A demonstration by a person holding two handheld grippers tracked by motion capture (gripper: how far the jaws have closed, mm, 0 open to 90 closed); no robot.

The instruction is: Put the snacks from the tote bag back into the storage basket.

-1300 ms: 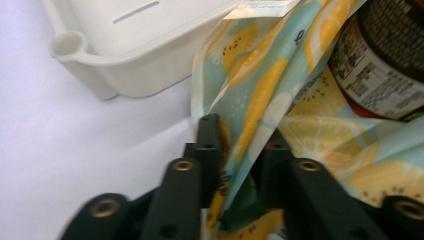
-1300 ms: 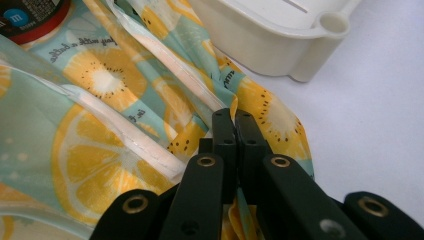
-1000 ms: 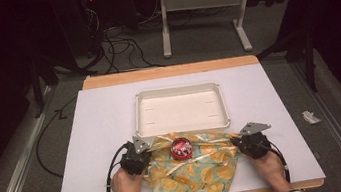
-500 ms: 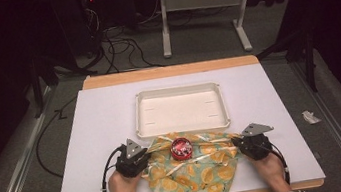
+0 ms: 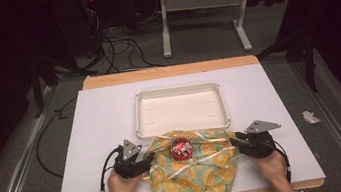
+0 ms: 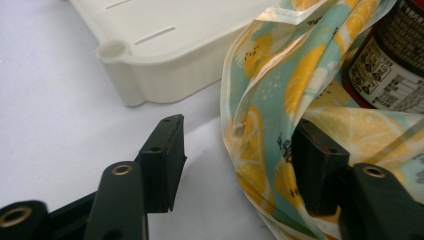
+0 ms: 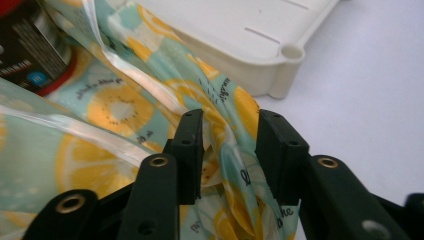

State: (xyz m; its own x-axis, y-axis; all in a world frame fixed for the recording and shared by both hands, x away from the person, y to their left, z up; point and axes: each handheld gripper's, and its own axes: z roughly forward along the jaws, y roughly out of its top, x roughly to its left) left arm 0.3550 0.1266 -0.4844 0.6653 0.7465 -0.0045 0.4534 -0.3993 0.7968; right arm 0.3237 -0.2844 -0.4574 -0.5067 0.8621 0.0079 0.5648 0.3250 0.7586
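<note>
Lemon-print bag (image 5: 194, 173) lies at the near edge of the white table (image 5: 98, 136), its top touching the front wall of the white tray (image 5: 180, 108) and its lower end hanging toward the person. On it, near the top, stands a dark can (image 5: 181, 148) with a red lid. The long axis of the bag runs from the tray toward the person, so its two side edges face the two grippers, one on each side.

Left gripper (image 5: 140, 165) sits at the left edge of the bag. Its jaws have just been opening and now stand wide apart; the fabric edge lies against the inner jaw, the other jaw is over bare table, and nothing is pinched. Right gripper (image 5: 238, 144) sits at the right edge. Its jaws have just been opening too, less wide, with a fold of the bag loose between them and not pressed. Both are equally near, so each would take its own side.

The can label (image 6: 385, 75) has small white print, too fine to read. The bag has small dark script that I cannot make out
</note>
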